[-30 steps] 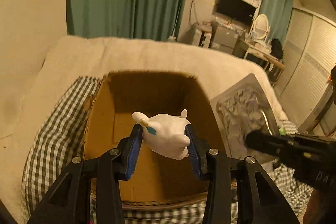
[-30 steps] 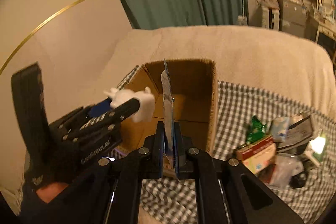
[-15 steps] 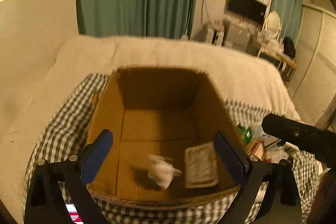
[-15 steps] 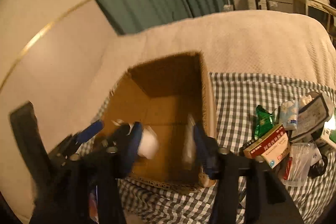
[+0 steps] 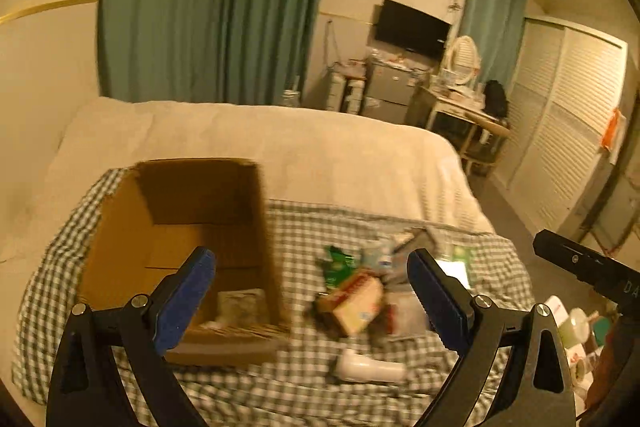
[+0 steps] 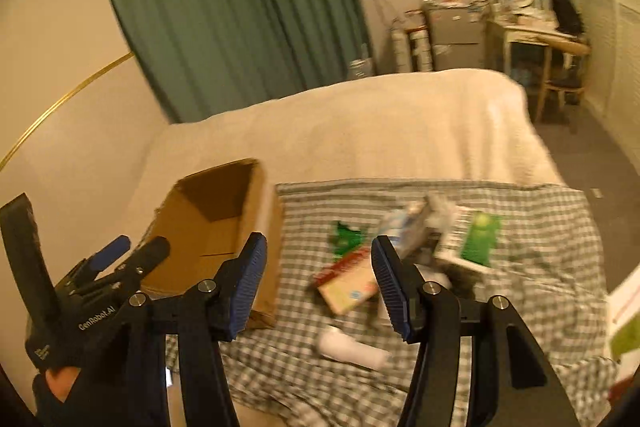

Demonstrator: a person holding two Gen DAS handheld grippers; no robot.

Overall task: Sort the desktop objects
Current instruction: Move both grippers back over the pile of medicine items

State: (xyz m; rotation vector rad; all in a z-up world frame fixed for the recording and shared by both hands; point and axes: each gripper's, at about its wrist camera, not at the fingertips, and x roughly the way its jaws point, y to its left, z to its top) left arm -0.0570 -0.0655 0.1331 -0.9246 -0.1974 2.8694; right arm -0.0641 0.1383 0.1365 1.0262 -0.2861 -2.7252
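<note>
Claws first: my left claw (image 5: 310, 291) was spread wide w/ nothing between its blue pads (image 5: 182, 301). My right claw (image 6: 316, 281) was about half spread, also w/ nothing in it. Both hung in the air above the bed and touched nothing.

Under them lay a checked cloth (image 5: 400, 383) on a white blanket (image 5: 320, 151). On the left side of the cloth sat a brown box (image 5: 120, 239), top open. Inside it, at the near right corner, I saw a flat silver pack (image 5: 240, 305). Other stuff in there was hidden by my left pad, so I couldn't tell.

To the right of the box was a messy pile, apart from it. At the front of the pile was a tan carton w/ a red stripe (image 6: 348, 283), tilted. Behind it was a green packet (image 6: 346, 237). Further right was a white box w/ a green label (image 6: 478, 241), and a pale carton (image 6: 404, 227) leaned next to it. The pic was blurry, so small bits in the pile were hard to make out.

A white tube (image 6: 354, 347) lay on its side, alone, nearest to me, in front of the pile.

In the right view, my left hand (image 6: 56, 383) showed low at the left edge, in a dark glove, holding its claw next to the box.
</note>
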